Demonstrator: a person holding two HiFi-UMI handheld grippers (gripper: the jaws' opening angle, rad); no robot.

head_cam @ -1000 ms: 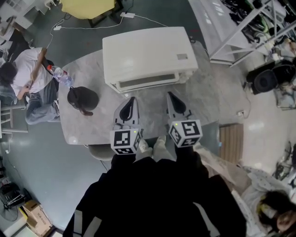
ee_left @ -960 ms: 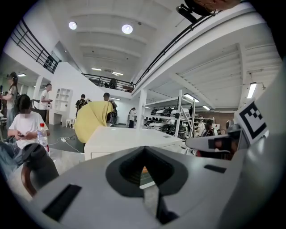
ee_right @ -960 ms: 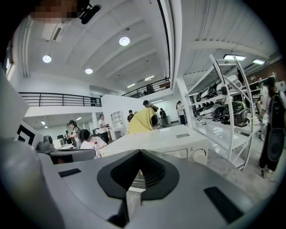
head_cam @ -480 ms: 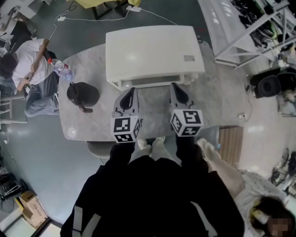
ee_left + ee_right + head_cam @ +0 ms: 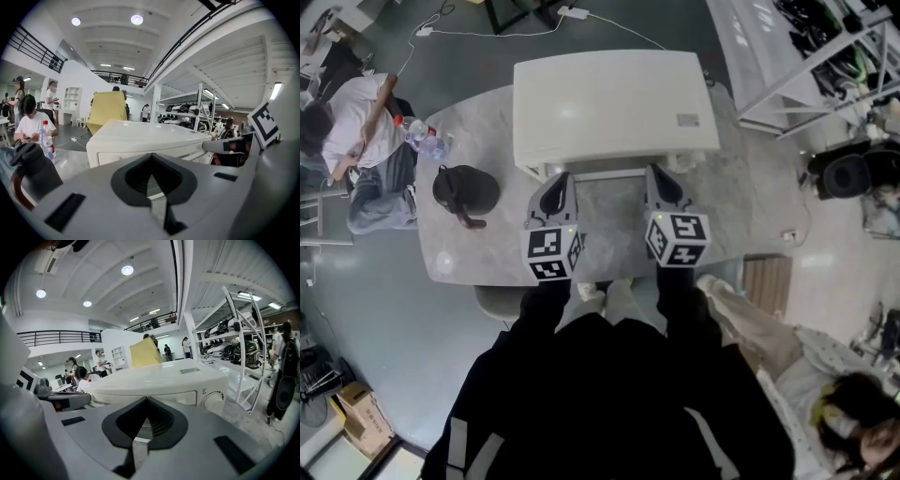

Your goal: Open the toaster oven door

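The white toaster oven (image 5: pixel 614 103) stands at the far side of the grey marble table (image 5: pixel 741 202), its front facing me. My left gripper (image 5: pixel 562 178) is shut and empty, its tip just before the left part of the oven's front edge. My right gripper (image 5: pixel 653 172) is also shut and empty, at the right part of that edge. In the left gripper view the oven (image 5: pixel 145 140) fills the middle beyond the left gripper (image 5: pixel 151 158). Past the right gripper (image 5: pixel 146 401) in its own view, the oven (image 5: pixel 164 378) shows a round dial (image 5: pixel 213 401) at the right.
A dark kettle-like vessel (image 5: pixel 465 192) sits on the table left of the oven, with a water bottle (image 5: pixel 422 142) beyond it. One person (image 5: pixel 356 131) sits at the table's left end. Metal shelving (image 5: pixel 806 56) stands to the right, and another person (image 5: pixel 844 422) is at my lower right.
Both grippers have moved forward side by side toward the oven. Their tips now reach its front edge. Both stayed shut.
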